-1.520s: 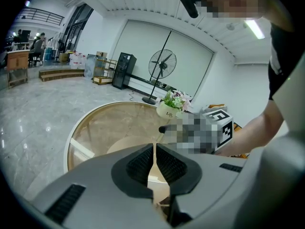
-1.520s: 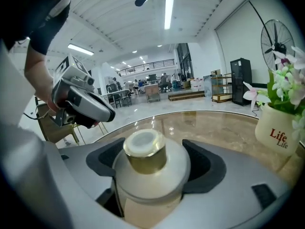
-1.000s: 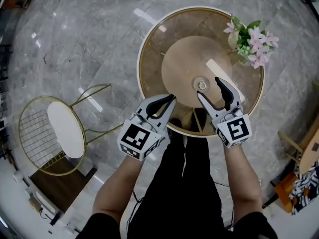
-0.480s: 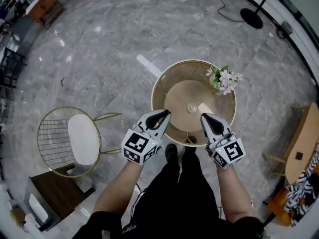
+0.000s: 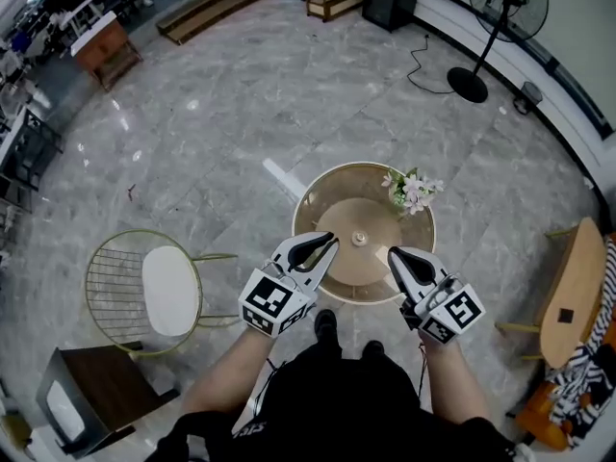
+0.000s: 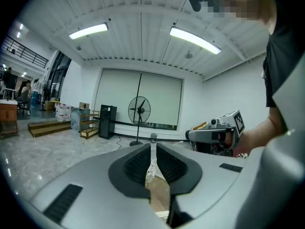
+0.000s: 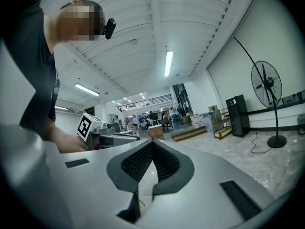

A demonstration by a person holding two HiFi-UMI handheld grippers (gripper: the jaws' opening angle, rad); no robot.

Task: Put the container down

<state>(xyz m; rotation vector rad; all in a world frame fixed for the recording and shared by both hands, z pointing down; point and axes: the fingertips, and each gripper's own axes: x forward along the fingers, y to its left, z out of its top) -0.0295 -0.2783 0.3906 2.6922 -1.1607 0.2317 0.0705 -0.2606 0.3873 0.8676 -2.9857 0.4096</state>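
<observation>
A small clear container (image 5: 359, 240) stands at the centre of the round gold-rimmed glass table (image 5: 306, 198). Nothing holds it. My left gripper (image 5: 331, 241) hovers over the table's near left edge, jaws together and empty. My right gripper (image 5: 393, 254) is level with it at the near right edge, also shut with nothing in it. In the left gripper view the left gripper's (image 6: 152, 146) dark pads meet, and the right gripper (image 6: 217, 135) shows beside it. The right gripper view has that gripper's (image 7: 151, 144) pads closed.
A pot of pink and white flowers (image 5: 411, 190) stands at the table's far right. A gold wire chair with a white seat (image 5: 154, 287) is to the left. A wooden stool (image 5: 568, 296) is at the right, a standing fan (image 5: 481, 27) far behind.
The right gripper's jaws have closed from wide open. Both grippers have drawn back from above the table's centre to its near edge. The head view has risen, and the container stays on the table.
</observation>
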